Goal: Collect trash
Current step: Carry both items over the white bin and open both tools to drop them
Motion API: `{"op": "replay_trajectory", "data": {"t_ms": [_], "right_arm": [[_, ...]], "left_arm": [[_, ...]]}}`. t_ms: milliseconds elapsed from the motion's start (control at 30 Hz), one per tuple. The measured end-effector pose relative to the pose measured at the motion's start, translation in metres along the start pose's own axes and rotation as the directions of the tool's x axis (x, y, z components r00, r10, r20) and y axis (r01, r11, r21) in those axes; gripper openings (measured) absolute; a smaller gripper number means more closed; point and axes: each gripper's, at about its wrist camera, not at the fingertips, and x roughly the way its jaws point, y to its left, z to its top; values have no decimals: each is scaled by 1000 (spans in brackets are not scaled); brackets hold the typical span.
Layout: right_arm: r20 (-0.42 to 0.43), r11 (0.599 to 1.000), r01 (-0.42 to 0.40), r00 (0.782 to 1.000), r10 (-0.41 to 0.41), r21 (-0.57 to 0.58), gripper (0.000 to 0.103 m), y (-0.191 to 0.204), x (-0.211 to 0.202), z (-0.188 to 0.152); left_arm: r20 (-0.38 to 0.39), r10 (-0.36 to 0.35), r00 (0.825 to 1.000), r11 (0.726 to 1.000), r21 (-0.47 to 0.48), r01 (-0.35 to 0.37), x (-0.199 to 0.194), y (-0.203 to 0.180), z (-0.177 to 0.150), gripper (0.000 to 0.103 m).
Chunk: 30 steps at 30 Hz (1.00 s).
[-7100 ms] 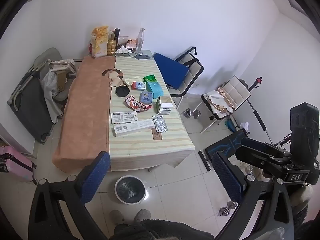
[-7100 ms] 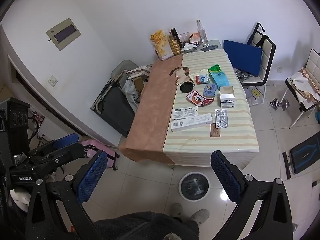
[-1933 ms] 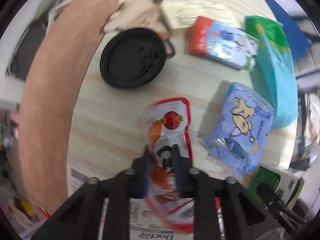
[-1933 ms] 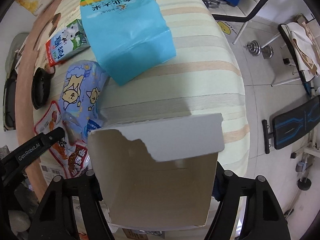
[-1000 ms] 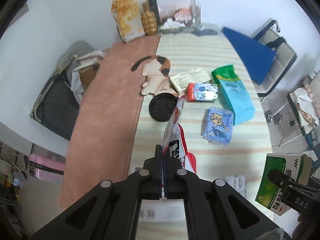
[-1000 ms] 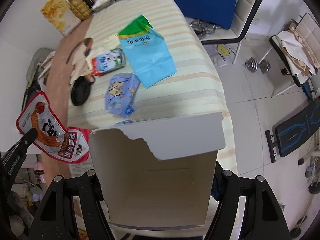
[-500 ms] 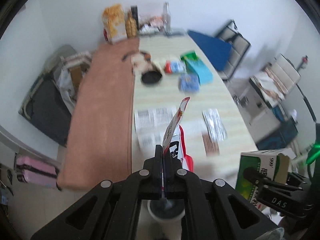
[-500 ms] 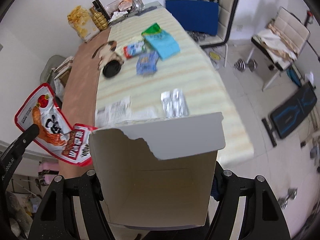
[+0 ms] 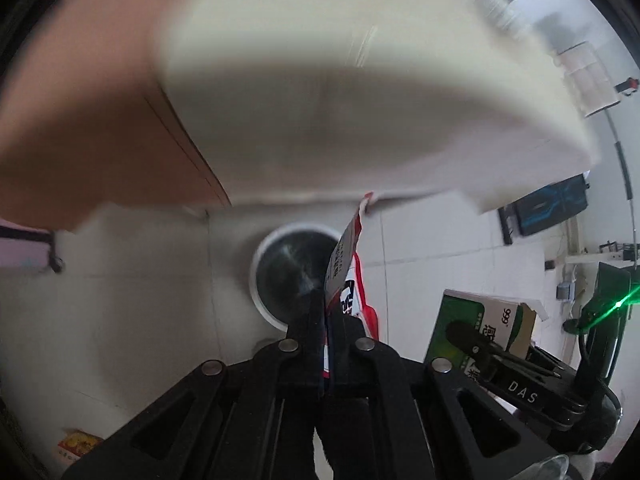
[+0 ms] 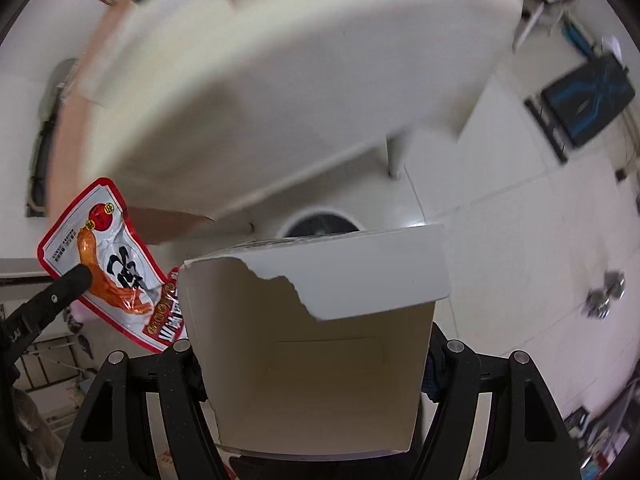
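Note:
My left gripper (image 9: pixel 326 300) points straight down over the round white trash bin (image 9: pixel 288 264) on the floor. A red-and-white snack wrapper (image 9: pixel 348 248) stands pinched between its jaws, which are starting to open. In the right wrist view the wrapper (image 10: pixel 108 256) hangs at the left, with one left finger (image 10: pixel 76 276) across it. My right gripper (image 10: pixel 316 348) is shut on a torn-open cardboard box (image 10: pixel 320 360), its empty inside facing the camera. The box (image 9: pixel 480 320) shows green sides from the left. Part of the bin (image 10: pixel 320 224) peeks out just beyond the box.
The table's hanging cream cloth (image 9: pixel 360 80) and brown cloth (image 9: pixel 80 120) fill the upper view, blurred. A table leg (image 10: pixel 394 156) stands behind the bin. A black and blue mat (image 10: pixel 588 92) and a dumbbell (image 10: pixel 604 296) lie on the tiled floor to the right.
Both grippers have dropped from above the tabletop to below its edge, close to the floor bin. The wrapper and the box came along in their grips.

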Motion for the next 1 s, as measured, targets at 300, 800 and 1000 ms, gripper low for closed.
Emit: {"op": "replay_trajectory", "data": {"t_ms": [300,800,1000], "right_arm": [[-130,994,-73,988,83,82,87,-51,231,6],[-162,973,214,961,-226,-91,103,-53,304,-16],[-134,965,236,959,-250,-113,103,-43,278,-21]], "left_arm": [[-168,95,981,994,-37,-103,215,47,-5,38],[-92,244,965,969,-7,-246,208,74,-50,103],[-61,249,967,968,-6,-250,186,80,-50,103]]}}
